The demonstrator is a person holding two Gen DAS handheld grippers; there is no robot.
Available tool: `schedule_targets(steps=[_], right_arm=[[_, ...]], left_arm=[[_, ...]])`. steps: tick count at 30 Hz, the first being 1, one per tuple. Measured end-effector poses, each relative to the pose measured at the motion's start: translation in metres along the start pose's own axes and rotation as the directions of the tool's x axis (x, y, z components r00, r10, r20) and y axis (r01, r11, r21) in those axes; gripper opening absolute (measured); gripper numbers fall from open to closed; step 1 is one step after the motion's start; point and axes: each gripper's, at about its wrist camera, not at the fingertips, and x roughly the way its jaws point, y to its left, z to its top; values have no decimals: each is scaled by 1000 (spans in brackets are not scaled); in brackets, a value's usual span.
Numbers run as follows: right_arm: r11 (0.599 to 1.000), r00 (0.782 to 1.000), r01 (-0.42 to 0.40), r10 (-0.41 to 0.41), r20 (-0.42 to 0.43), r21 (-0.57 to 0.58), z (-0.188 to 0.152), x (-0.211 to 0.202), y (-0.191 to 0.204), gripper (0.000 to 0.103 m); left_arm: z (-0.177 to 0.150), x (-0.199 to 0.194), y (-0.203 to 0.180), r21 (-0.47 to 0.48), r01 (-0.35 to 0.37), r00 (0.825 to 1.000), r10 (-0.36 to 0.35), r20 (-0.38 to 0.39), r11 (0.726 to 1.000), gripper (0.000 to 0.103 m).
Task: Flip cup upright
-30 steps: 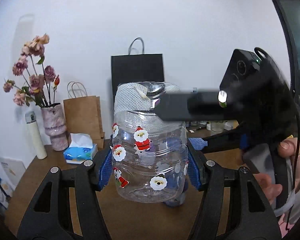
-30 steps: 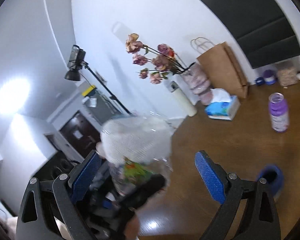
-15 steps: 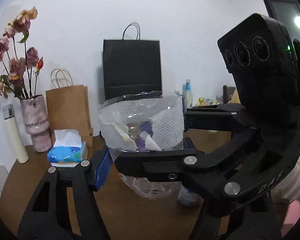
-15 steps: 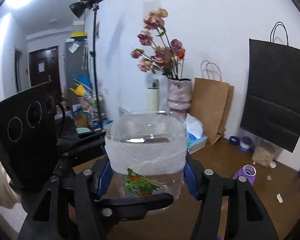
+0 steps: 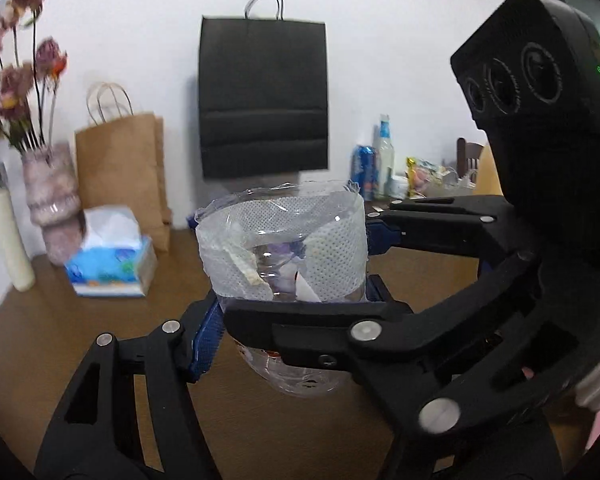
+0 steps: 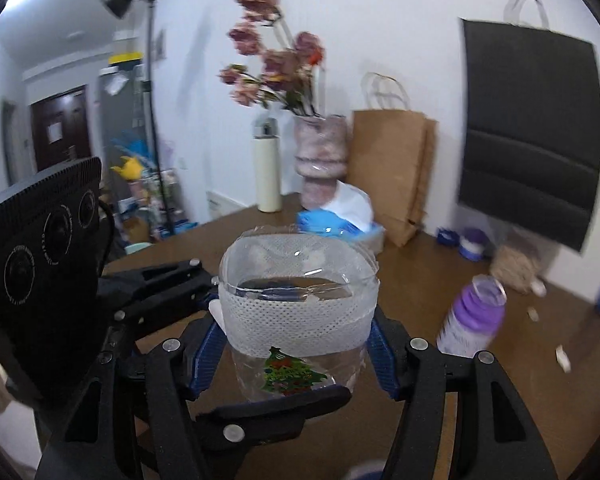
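The cup (image 5: 288,256) is a clear plastic tub with a white mesh band near its rim and Christmas stickers. It stands open end up, held above the brown table (image 5: 40,344). My left gripper (image 5: 288,320) is shut on its sides with blue pads. My right gripper (image 6: 296,340) is also shut on the cup (image 6: 300,312) from the other side, its arm crossing in front in the left wrist view. The cup's base is partly hidden by the fingers.
A tissue box (image 5: 112,260), a vase of dried flowers (image 5: 50,196), a brown paper bag (image 5: 120,168) and a black bag (image 5: 264,96) stand at the back wall. A purple bottle (image 6: 474,320) stands on the table to the right. A white flask (image 6: 267,168) stands by the vase.
The right gripper swung in and closed on the cup beside the left one. The cup went from tilted high to open end up, and has sunk lower toward the table.
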Motion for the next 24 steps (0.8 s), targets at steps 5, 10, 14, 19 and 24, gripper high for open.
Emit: schedule_targets(steps=[5,10,14,19,24], right_arm=[[993,998,-51,55,-34,105,-42,3,-17,68],[986,991,-89,101,-83,140,-62,20,-23,67],[995,992,-48,58,-113,91,-63,26,-18,67],[999,990,-5,12,-138,47,-66,27,-11,69],[997,994,21,-12,-108,78,-62,5,-9,81]], left_arm=[[-25,15,-21,56,0,990,8,-142,998,61],[-41,28,-25,73,-33,968,50,-245,997,64],[-49,37,-19,43,-55,933,66,-352,998,85],[-57,12,-18,33,-53,931,62,-360,998,97],[-57,-16,-12,22,-130,924,129,-359,991,98]])
